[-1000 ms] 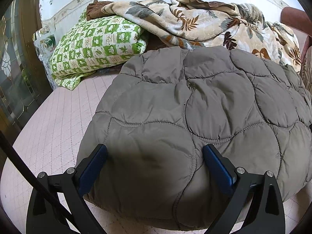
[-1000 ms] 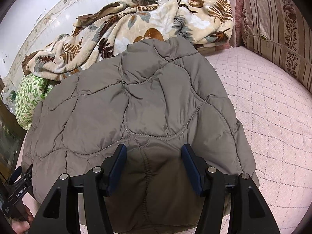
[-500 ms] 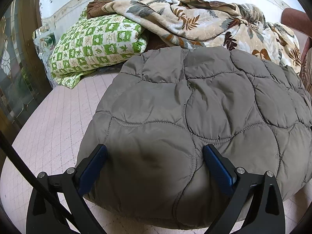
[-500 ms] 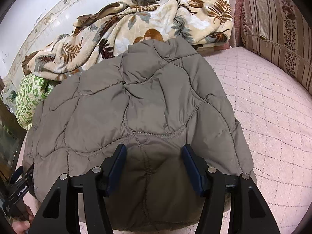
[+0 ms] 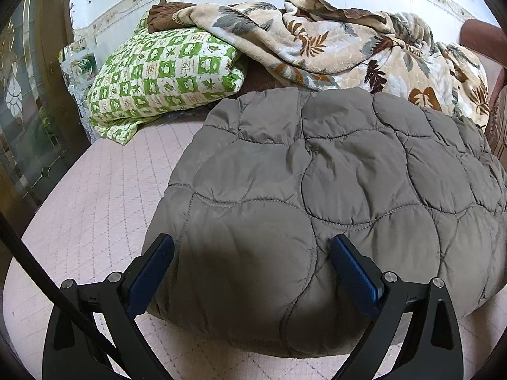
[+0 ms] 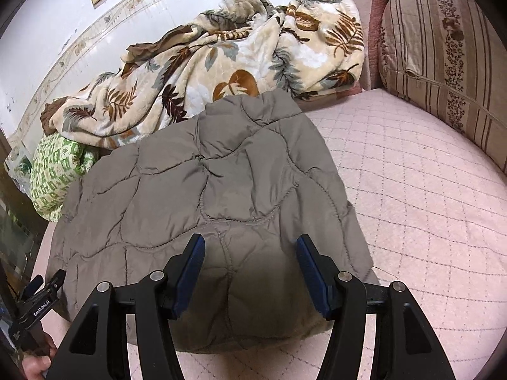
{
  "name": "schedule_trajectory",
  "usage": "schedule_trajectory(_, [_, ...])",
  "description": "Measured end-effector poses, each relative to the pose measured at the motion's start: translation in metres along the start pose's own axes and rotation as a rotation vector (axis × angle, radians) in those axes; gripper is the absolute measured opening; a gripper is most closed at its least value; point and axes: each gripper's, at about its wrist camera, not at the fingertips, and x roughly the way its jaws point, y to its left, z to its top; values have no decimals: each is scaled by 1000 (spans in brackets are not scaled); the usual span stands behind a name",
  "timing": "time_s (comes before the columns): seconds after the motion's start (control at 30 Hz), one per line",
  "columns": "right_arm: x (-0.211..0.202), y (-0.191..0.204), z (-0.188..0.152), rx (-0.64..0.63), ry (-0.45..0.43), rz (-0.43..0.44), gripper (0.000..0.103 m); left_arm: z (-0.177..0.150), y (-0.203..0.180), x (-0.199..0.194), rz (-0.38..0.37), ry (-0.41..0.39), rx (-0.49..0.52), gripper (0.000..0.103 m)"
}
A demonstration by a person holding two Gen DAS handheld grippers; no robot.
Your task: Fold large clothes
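jacket: grey-brown quilted puffer, folded into a thick rounded bundle; matte, slightly shiny shell fabric, wavy stitched seams forming bubble-like padded panels; soft creases near the top edge
jacket location: lies on the pink bed cover, roughly mid-bed, far edge just in front of the blanket, near edge bulging toward both grippers
jacket, right view: narrower at the far end with a puffy raised edge, wider at the near end; right side edge shows a thin flap lying flat on the cover
left gripper: black frame, blue pads, jaws spread wide; near edge of jacket bulges between them, pads do not visibly press it; not clamped
right gripper: same build, jaws apart, hangs over the near end of the jacket; fabric below and between the fingers, no pinch seen
bed cover: pale pink, diamond-stitched quilting, flat, thin texture
blanket: plush fleece, cream with brown and grey leaf print, crumpled heap along the wall behind the jacket
pillow: green and white checked cotton with leaf and clover motifs, plump, at the far left corner, partly under the blanket
cushion: striped beige and brown with floral bands, upright at the right side of the bed
wall: white, glossy, with a pale patterned border strip
hand: a bit of it visible bottom left in the right view, on the other gripper's handle
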Motion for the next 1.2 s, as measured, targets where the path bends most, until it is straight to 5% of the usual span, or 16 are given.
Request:
schedule_trajectory(0.23, [-10,1,1,-9,-10,8,64,3,4,-4,18,12,-6,100])
schedule_trajectory(0.57, [-9,-5,0,27,9,20,64,0,55,20,-10,139,-175,99])
schedule_trajectory(0.8, [25,-3,-6,25,119,33,64,-6,59,36,-31,205,-183,100])
schedule_trajectory(1.2, [-24,-27,5,92,23,63,65,-3,140,15,-207,269,-462,99])
